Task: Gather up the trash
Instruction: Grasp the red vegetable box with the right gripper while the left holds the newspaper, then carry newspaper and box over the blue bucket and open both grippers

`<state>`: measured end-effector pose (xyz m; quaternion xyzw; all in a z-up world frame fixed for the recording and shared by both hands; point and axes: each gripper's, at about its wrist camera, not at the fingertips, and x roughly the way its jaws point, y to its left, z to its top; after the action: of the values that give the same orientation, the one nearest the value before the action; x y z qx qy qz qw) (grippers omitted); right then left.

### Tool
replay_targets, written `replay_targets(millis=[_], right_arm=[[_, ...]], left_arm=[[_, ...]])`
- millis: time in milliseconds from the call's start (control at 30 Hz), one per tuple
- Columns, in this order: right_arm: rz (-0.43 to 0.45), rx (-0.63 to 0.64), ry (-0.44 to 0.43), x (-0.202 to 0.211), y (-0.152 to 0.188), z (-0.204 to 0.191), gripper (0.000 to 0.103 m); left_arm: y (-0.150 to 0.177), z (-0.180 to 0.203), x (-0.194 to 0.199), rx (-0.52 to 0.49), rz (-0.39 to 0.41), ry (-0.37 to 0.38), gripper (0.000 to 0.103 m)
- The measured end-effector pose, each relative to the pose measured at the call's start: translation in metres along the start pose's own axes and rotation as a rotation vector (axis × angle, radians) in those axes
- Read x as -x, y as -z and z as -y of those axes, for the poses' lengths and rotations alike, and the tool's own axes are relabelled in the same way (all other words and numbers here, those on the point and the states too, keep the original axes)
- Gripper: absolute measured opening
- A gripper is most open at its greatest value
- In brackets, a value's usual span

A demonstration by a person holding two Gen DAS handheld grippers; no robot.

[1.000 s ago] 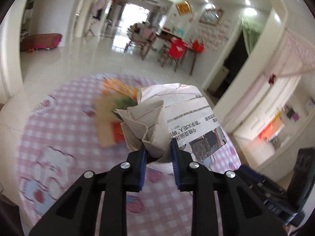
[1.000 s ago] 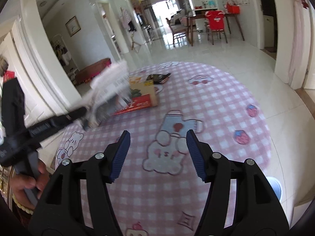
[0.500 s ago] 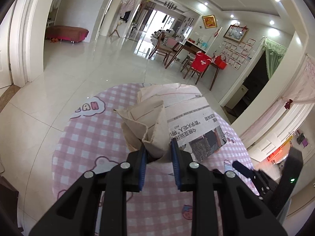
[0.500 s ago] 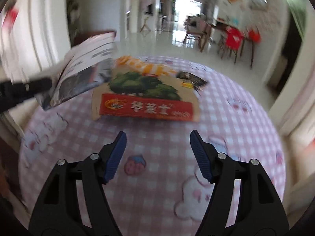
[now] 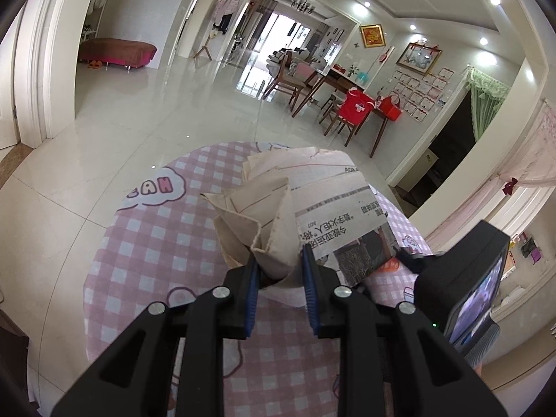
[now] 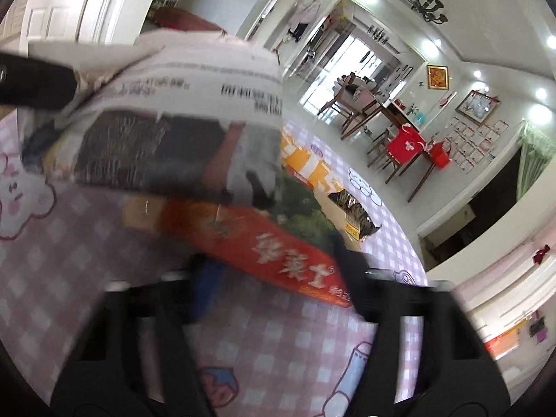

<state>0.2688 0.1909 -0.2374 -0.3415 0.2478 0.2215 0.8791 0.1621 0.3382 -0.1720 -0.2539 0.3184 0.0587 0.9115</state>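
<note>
Left gripper [image 5: 279,278] clamping newspaper [image 5: 312,215] over mat [image 5: 146,243].
Right gripper [image 6: 274,278] closing around red box [image 6: 278,243] edge (blurred; contact unclear).

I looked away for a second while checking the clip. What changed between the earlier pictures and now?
The right gripper swung in close over the flat red carton on the pink checked mat; its jaws have just been closing, and blur hides whether they press the carton. The left gripper carried its crumpled newspaper sideways, away from the carton. Unchanged: the left grip on the newspaper, and the carton lying flat.
</note>
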Motion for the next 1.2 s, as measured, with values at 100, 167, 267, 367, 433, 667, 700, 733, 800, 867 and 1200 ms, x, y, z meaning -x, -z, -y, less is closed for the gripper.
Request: replay_targets(millis=[100, 167, 267, 367, 433, 667, 700, 733, 800, 867, 1200], right_arm=[[0.020, -0.048, -0.014, 0.003, 0.001, 0.015, 0.020], [0.058, -0.074, -0.004, 0.018, 0.003, 0.027, 0.015], [0.096, -0.121, -0.010, 0.036, 0.007, 0.049, 0.010], [0.113, -0.203, -0.034, 0.057, 0.016, 0.078, 0.008], [0.115, -0.296, -0.066, 0.071, 0.028, 0.104, 0.008], [0.142, -0.578, -0.127, 0.127, 0.096, 0.173, 0.007], [0.149, -0.626, -0.129, 0.136, 0.111, 0.186, 0.007], [0.153, -0.659, -0.128, 0.142, 0.124, 0.199, 0.007], [0.159, -0.707, -0.112, 0.160, 0.145, 0.213, 0.007], [0.170, -0.760, -0.076, 0.180, 0.178, 0.233, 0.007], [0.132, -1.010, 0.108, 0.245, 0.336, 0.296, 0.007]], left_arm=[[-0.001, 0.006, 0.003, -0.001, 0.005, 0.014, 0.022], [-0.001, 0.013, 0.006, -0.011, 0.012, 0.024, 0.022], [-0.002, 0.025, 0.012, -0.011, 0.013, 0.080, 0.022], [-0.002, 0.045, 0.021, -0.031, 0.027, 0.111, 0.022], [-0.002, 0.062, 0.028, -0.055, 0.037, 0.132, 0.022], [0.015, 0.127, 0.035, -0.161, 0.019, 0.184, 0.022], [0.020, 0.139, 0.033, -0.177, 0.009, 0.196, 0.022], [0.026, 0.150, 0.032, -0.194, -0.002, 0.207, 0.022], [0.041, 0.180, 0.025, -0.242, -0.031, 0.233, 0.022], [0.056, 0.207, 0.019, -0.286, -0.060, 0.252, 0.022], [0.159, 0.346, -0.035, -0.552, -0.271, 0.348, 0.022]])
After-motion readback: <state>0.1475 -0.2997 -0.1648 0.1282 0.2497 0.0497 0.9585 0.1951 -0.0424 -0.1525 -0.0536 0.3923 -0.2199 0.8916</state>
